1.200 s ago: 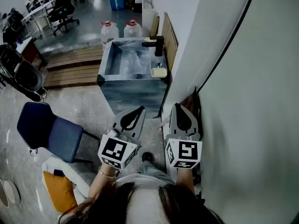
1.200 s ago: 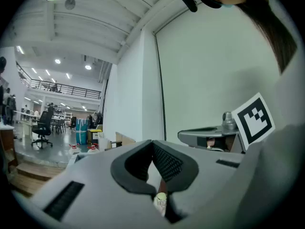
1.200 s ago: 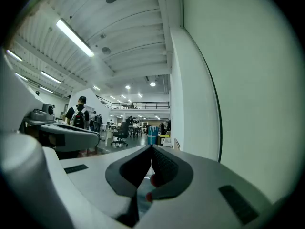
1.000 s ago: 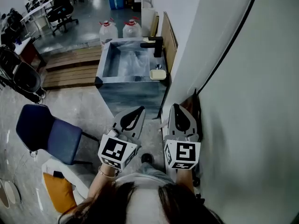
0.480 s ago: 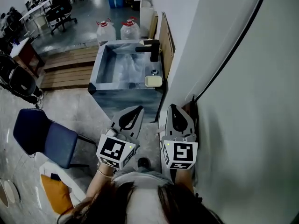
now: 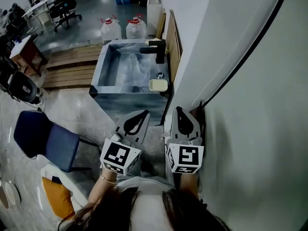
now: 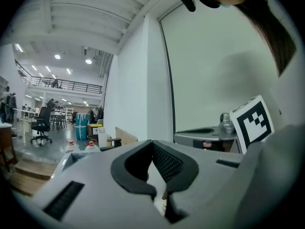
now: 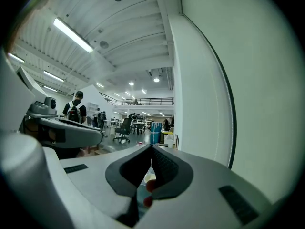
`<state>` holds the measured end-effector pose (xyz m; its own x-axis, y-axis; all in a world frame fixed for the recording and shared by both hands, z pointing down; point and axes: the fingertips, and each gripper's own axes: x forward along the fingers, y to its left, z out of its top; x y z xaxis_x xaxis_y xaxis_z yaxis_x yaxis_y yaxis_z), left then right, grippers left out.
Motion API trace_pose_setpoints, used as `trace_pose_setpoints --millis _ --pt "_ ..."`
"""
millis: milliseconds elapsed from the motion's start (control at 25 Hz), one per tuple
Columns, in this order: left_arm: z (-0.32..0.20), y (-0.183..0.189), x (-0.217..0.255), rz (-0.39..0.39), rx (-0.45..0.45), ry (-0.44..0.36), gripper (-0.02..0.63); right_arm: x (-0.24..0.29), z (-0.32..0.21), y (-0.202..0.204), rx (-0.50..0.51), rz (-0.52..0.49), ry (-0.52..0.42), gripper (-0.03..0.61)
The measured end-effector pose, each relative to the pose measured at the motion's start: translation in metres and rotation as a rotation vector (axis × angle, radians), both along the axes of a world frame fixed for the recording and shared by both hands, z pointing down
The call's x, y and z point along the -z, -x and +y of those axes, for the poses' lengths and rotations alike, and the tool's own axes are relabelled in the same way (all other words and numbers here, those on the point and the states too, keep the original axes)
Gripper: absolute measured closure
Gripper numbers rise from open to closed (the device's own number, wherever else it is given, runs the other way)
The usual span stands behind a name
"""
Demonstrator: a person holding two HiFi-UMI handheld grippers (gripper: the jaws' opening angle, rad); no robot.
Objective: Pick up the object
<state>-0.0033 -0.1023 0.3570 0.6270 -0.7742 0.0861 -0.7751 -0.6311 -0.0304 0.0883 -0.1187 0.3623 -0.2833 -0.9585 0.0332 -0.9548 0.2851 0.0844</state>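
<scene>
Low in the centre of the head view, I hold my left gripper [image 6: 144, 112] and right gripper [image 6: 179, 109] side by side, pointing up-frame, each with jaws closed together and empty. Well ahead, a pale yellow rectangular bar [image 6: 158, 85] lies on the grey stone sink [image 6: 130, 102] rim. My dark hair [image 6: 144, 211] cuts off both forearms.

The grey sink [image 6: 129, 107] stands against a pale wall [image 6: 250, 109], and I look steeply down on it. A black line [image 6: 240, 61] runs up that wall to the right of the sink. Behind the sink stand two water jugs [image 6: 111, 30]. To its left are wooden steps [image 6: 67, 69]. Nearer me and left of the sink, a blue chair [image 6: 45, 138] stands on the glossy grey floor [image 6: 82, 107]. Far behind the sink there are office chairs [image 6: 65, 6] under strip lights [image 8: 72, 35].
</scene>
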Motion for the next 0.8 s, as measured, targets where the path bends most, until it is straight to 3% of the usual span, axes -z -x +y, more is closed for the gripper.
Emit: trace_pose_setpoints --millis 800 --pt "-0.076 -0.014 -0.011 0.011 -0.044 0.029 0.606 -0.032 -0.077 0.006 0.029 0.051 0.089 0.552"
